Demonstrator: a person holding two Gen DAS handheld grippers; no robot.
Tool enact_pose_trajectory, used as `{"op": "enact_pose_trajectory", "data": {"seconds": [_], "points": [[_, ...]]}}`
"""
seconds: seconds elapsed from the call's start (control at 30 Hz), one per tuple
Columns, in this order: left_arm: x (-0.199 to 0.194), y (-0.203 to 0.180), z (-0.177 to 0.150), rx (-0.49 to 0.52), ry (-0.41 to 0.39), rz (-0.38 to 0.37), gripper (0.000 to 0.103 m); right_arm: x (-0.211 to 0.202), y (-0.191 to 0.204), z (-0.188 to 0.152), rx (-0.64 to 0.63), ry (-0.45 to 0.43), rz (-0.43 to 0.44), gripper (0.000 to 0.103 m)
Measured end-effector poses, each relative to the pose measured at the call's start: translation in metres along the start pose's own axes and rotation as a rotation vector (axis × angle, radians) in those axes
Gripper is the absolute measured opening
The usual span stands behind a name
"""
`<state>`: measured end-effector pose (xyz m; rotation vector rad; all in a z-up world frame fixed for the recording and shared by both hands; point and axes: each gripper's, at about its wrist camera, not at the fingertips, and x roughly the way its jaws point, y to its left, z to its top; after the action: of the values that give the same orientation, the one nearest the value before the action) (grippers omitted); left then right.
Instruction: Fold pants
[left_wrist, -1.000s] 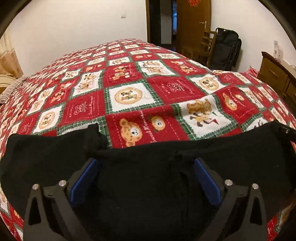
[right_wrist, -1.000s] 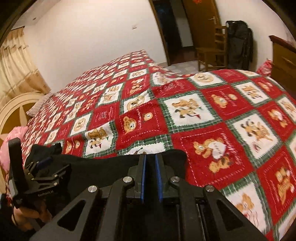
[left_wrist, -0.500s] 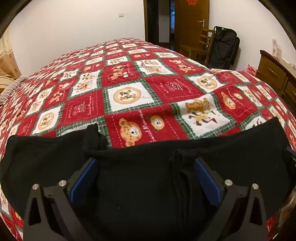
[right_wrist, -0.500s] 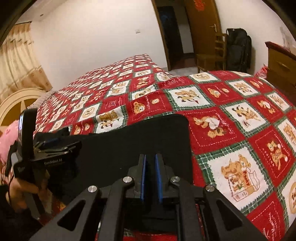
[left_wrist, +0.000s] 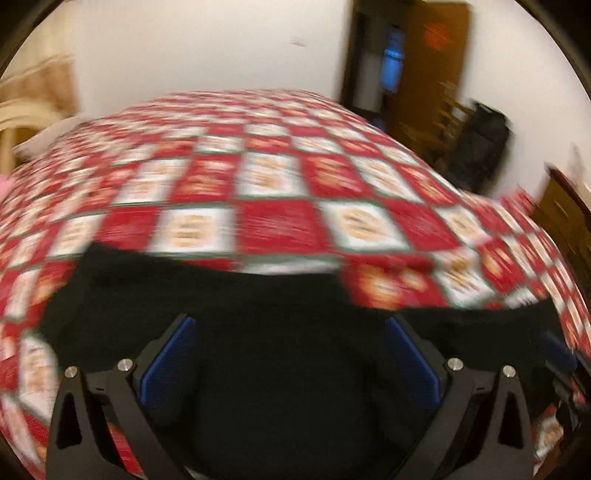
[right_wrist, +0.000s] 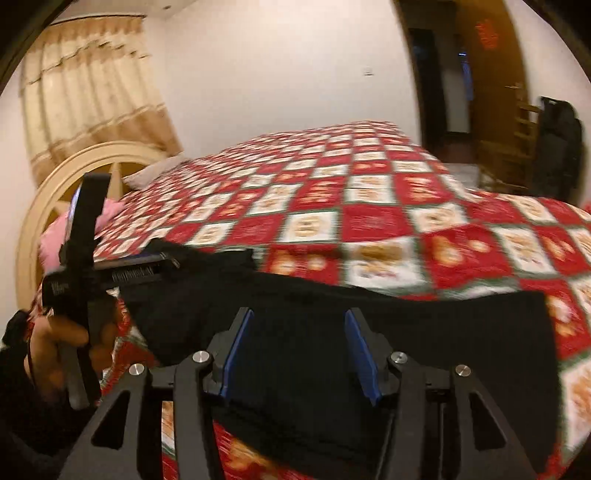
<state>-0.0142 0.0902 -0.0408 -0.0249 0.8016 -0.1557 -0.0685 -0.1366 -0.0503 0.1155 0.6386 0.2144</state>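
Note:
The black pants (left_wrist: 229, 314) lie flat on the red patchwork bedspread (left_wrist: 280, 218), near its front edge. They also show in the right wrist view (right_wrist: 443, 339). My left gripper (left_wrist: 290, 325) is open, its blue pads wide apart just above the black cloth. My right gripper (right_wrist: 299, 317) is open too, its pads apart over the pants with nothing between them. The left gripper also shows from the side in the right wrist view (right_wrist: 147, 262), held by a hand at the pants' left end. The left wrist view is blurred by motion.
A cream headboard (right_wrist: 55, 192) and pink pillow (right_wrist: 55, 240) stand at the left end of the bed. A wooden door (left_wrist: 428, 74), a chair and a black bag (left_wrist: 480, 147) are at the back right. A wooden dresser (left_wrist: 569, 218) stands at the right.
My right gripper was shut on the pants' edge and has opened, letting the cloth go. Both grippers have lifted and swung; the left stayed open. The pants now lie flatter on the bed.

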Motion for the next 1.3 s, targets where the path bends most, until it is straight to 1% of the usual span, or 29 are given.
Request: {"op": "enact_pose_trajectory", "data": {"seconds": [0.03,0.13,0.2,0.23,0.3,0.4,0.43,0.5,0.57,0.6,0.67,0.73,0.8,0.83,0.87,0.93,0.97,1.0,1.03,1.07,1.1,1.17,1.3], "points": [[-0.005,0.017,0.001,-0.028,-0.019,0.042,0.103,0.007,0.009,0.002,-0.028,0.004,0.005,0.053],[-0.018,0.08,-0.001,-0.155,-0.079,0.205,0.103,0.021,0.027,0.0,-0.077,0.003,0.016,0.053],[-0.02,0.117,-0.004,-0.252,-0.072,0.272,0.102,0.028,0.038,-0.004,-0.108,0.015,0.029,0.053],[-0.019,0.134,-0.007,-0.305,-0.062,0.284,0.1,0.033,0.044,-0.007,-0.135,0.025,0.018,0.053],[-0.018,0.161,-0.015,-0.403,-0.043,0.28,0.096,0.041,0.049,-0.013,-0.158,0.051,0.01,0.053],[-0.009,0.177,-0.025,-0.489,-0.011,0.256,0.095,0.056,0.047,-0.021,-0.145,0.126,0.016,0.053],[-0.005,0.178,-0.027,-0.503,-0.002,0.245,0.095,0.059,0.046,-0.024,-0.143,0.134,0.013,0.053],[0.002,0.177,-0.029,-0.517,0.016,0.221,0.095,0.059,0.048,-0.025,-0.148,0.122,0.011,0.053],[0.01,0.176,-0.031,-0.535,0.037,0.189,0.092,0.059,0.048,-0.025,-0.146,0.122,0.011,0.053],[0.012,0.174,-0.033,-0.543,0.042,0.192,0.092,0.058,0.048,-0.026,-0.145,0.121,0.012,0.053],[0.012,0.171,-0.031,-0.533,0.025,0.206,0.091,0.058,0.048,-0.026,-0.143,0.118,0.013,0.053],[0.013,0.172,-0.028,-0.536,0.022,0.195,0.09,0.057,0.048,-0.027,-0.143,0.117,0.012,0.053],[0.014,0.173,-0.026,-0.555,0.007,0.168,0.084,0.057,0.048,-0.027,-0.144,0.117,0.012,0.053],[0.015,0.173,-0.025,-0.561,-0.001,0.156,0.076,0.056,0.048,-0.027,-0.145,0.116,0.011,0.053],[0.017,0.172,-0.025,-0.561,-0.006,0.158,0.073,0.056,0.048,-0.027,-0.144,0.115,0.012,0.053],[0.019,0.168,-0.024,-0.542,-0.001,0.2,0.068,0.055,0.047,-0.027,-0.137,0.113,0.017,0.053],[0.02,0.167,-0.024,-0.53,-0.002,0.217,0.062,0.054,0.046,-0.027,-0.131,0.112,0.021,0.053],[0.019,0.166,-0.025,-0.526,-0.011,0.225,0.059,0.053,0.046,-0.026,-0.127,0.112,0.023,0.053],[0.019,0.167,-0.025,-0.529,-0.017,0.21,0.045,0.052,0.045,-0.026,-0.119,0.109,0.027,0.053],[0.019,0.167,-0.026,-0.535,-0.024,0.169,0.027,0.05,0.043,-0.025,-0.108,0.104,0.031,0.053],[0.019,0.168,-0.026,-0.549,-0.026,0.115,0.025,0.048,0.042,-0.024,-0.099,0.098,0.033,0.053],[0.019,0.167,-0.024,-0.543,-0.026,0.12,0.024,0.041,0.038,-0.021,-0.073,0.069,0.033,0.053],[0.015,0.162,-0.021,-0.528,-0.037,0.128,0.023,0.017,0.021,-0.012,0.015,-0.03,0.005,0.053]]}}
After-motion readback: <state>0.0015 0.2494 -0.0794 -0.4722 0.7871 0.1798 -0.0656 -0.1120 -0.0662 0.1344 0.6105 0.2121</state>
